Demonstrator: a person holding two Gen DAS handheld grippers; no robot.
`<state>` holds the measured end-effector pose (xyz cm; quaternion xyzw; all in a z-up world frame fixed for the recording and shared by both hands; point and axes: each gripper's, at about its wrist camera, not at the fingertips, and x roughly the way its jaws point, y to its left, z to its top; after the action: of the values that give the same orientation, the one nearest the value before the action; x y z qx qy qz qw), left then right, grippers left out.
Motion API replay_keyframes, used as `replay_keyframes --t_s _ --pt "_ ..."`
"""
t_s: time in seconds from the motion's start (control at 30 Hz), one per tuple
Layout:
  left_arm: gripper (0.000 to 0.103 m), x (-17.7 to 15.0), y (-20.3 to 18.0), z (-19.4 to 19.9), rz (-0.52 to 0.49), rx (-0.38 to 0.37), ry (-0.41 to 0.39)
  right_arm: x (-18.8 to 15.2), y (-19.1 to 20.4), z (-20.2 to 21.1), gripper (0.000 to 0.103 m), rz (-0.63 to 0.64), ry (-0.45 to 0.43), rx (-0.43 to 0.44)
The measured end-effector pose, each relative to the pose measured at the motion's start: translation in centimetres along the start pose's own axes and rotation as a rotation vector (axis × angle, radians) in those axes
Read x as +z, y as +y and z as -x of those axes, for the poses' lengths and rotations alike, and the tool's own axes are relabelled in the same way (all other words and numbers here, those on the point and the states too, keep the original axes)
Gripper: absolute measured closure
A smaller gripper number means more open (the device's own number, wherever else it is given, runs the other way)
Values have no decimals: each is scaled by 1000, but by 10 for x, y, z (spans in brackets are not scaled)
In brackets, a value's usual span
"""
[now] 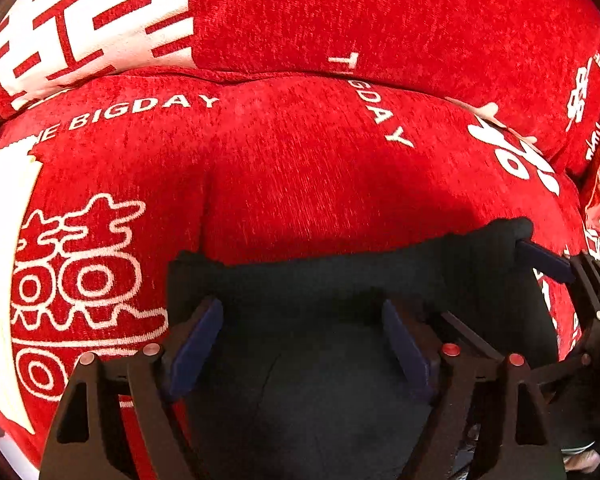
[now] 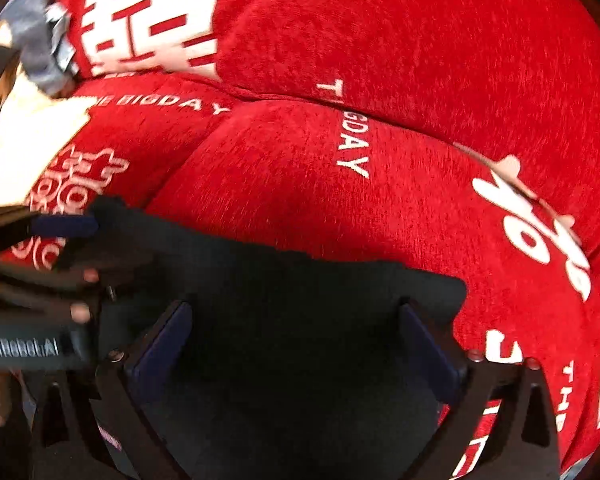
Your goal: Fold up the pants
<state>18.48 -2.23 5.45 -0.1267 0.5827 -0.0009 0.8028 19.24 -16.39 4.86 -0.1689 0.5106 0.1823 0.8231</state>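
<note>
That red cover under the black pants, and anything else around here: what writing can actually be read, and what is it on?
"BIGDAY", white letters on the red cover, with a partly cut "E" before it.
"GDAY", a second white line on the same cover, its start lost in a fold.
"THE", white, on the cover's right edge.
Large white Chinese-style characters on the cover.
White lettering on the left tongs' body: too blurred to read.

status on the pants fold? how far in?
Done: black pants lie spread on the red sofa cover, their far edge fairly straight; whether a fold is already in, I cannot tell.
In hand: left tongs and right tongs both stand open over the fabric, near opposite ends of that edge, gripping nothing.
Left: grasp the cloth and make the folds.
</note>
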Motion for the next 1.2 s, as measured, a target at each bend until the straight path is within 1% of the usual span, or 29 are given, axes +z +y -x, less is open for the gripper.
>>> replay_keyframes --t_s 0.07,0.1,0.13,0.17,0.2,0.27,0.3,0.33,0.37,0.4,0.43,0.53,0.63,0.7,0.8,0.87,0.97,1.0,1.07,1.13,1.2 --pt "21 1 5 15 30 -18 -44 0 4 10 0 -1 -25 -42" --pt "21 2 9 22 48 -20 -70 0 6 16 0 4 -47 -45" --pt "21 2 15 26 79 -9 -88 -3 11 25 0 10 -85 -38" --pt "21 1 18 24 97 7 -80 -3 14 27 0 8 -95 -38" --pt "21 0 20 19 104 28 -56 -3 16 26 0 2 -90 -44" --pt "21 -7 22 4 101 100 10 -4 20 12 0 -24 -26 -76" --pt "19 -12 24 1 103 107 12 -6 21 2 0 -41 15 -92" --pt "17 -18 26 1 112 99 3 -8 21 -3 0 -54 28 -97" --pt "16 -24 27 2 126 91 -7 -12 22 -2 0 -78 8 -107" --pt "12 -29 29 4 137 91 -10 -14 25 0 0 -83 -1 -117" --pt "11 -35 29 4 140 94 -7 -17 27 2 0 -82 -1 -123" --pt "11 -52 23 12 119 101 -35 -31 31 15 0 -77 0 -125" --pt "11 -71 17 18 91 98 -46 -50 36 28 0 -69 -15 -124" --pt "11 -86 13 21 87 93 -56 -65 37 36 0 -69 -30 -121" --pt "11 -96 10 25 88 91 -72 -84 40 49 0 -70 -65 -112" --pt "11 -105 9 29 87 90 -80 -95 43 55 0 -60 -72 -123" --pt "11 -116 8 36 87 88 -90 -113 45 60 0 -67 -61 -129" --pt "11 -120 8 38 83 86 -79 -120 46 62 0 -68 -57 -128" --pt "11 -127 6 45 77 97 -79 -131 49 66 0 -55 -30 -149" --pt "11 -136 0 58 52 122 -127 -137 48 70 0 -69 -7 -158" --pt "11 -141 -6 69 34 154 -167 -144 45 84 0 -110 -48 -145"
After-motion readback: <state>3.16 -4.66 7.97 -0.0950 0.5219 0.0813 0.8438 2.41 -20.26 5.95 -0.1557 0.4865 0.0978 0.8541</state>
